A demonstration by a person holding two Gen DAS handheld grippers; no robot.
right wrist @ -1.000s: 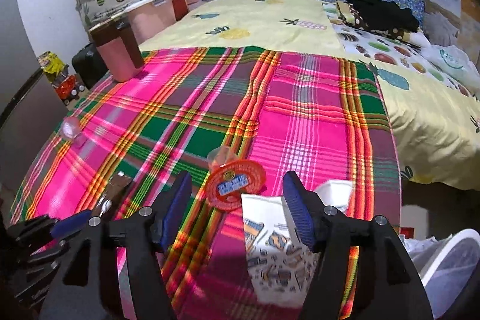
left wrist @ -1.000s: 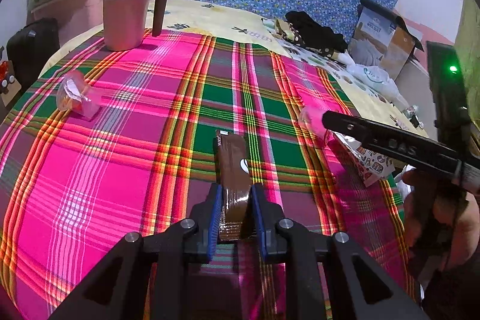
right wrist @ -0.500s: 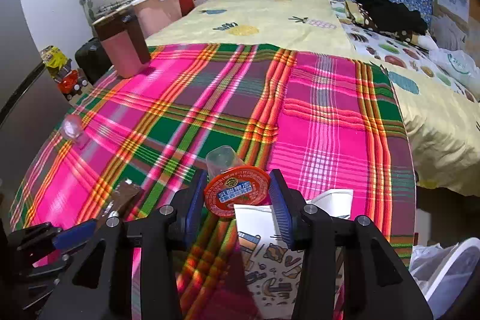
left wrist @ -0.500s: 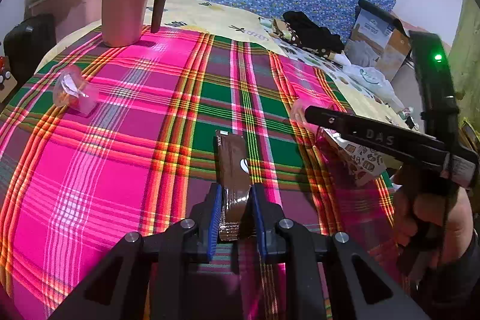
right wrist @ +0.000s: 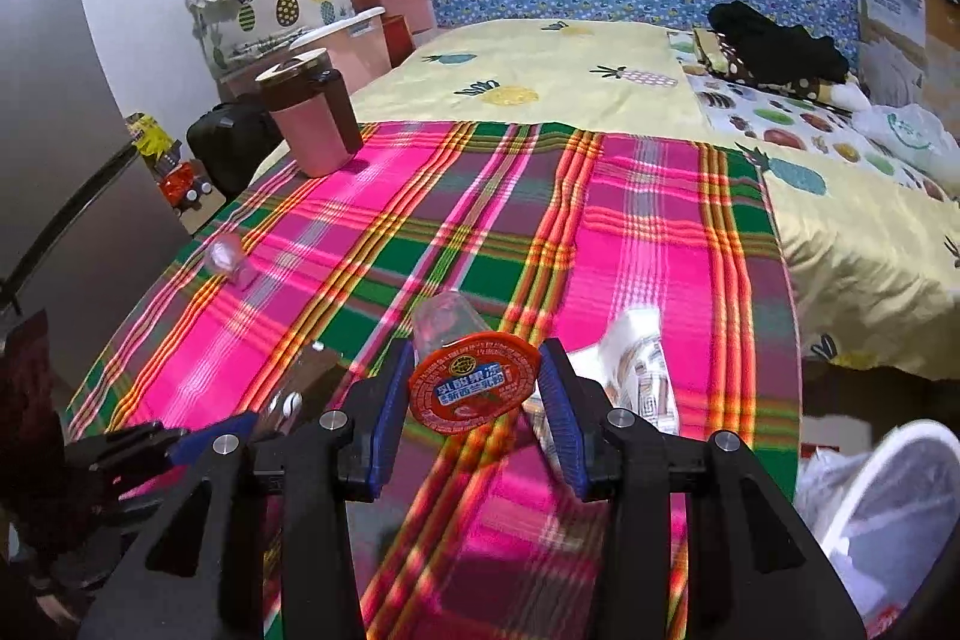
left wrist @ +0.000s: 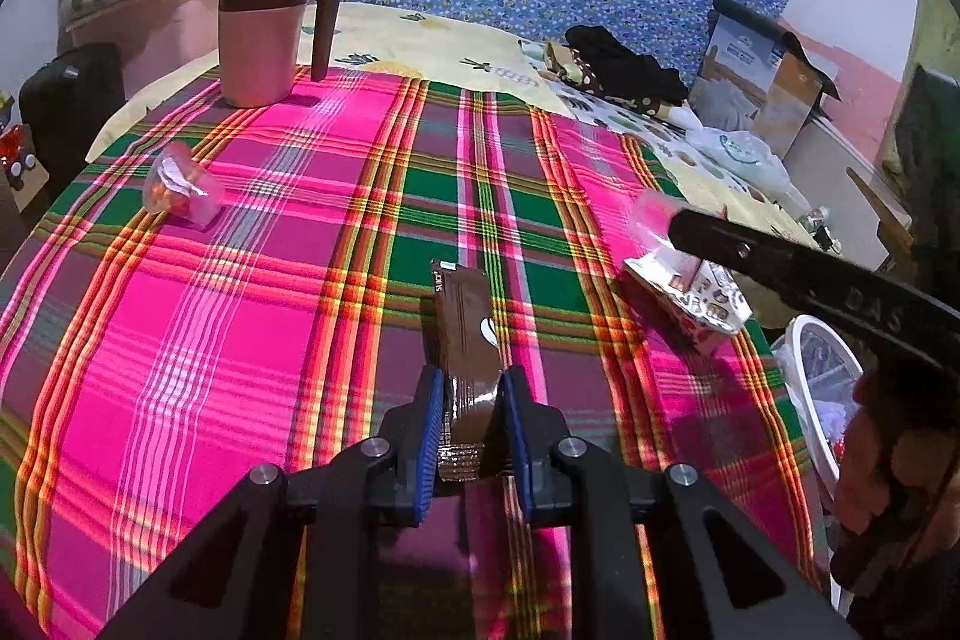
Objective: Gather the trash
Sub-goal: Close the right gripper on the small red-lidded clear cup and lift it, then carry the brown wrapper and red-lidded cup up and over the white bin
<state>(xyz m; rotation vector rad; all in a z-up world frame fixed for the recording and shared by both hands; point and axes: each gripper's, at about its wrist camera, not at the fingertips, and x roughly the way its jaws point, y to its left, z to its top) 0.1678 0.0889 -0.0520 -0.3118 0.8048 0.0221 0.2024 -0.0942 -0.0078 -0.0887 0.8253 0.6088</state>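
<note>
Wrapper lengthwise, pointing away.

Bare plaid cloth mid-table — mug at far left corner, carton crowding right edge, bin below.

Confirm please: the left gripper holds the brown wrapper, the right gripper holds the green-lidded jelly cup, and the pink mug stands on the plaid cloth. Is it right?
Not quite. The jelly cup in the right gripper has a red-orange lid, as the right wrist view shows. The left gripper holds the brown wrapper, and the pink mug stands on the plaid cloth.
</note>
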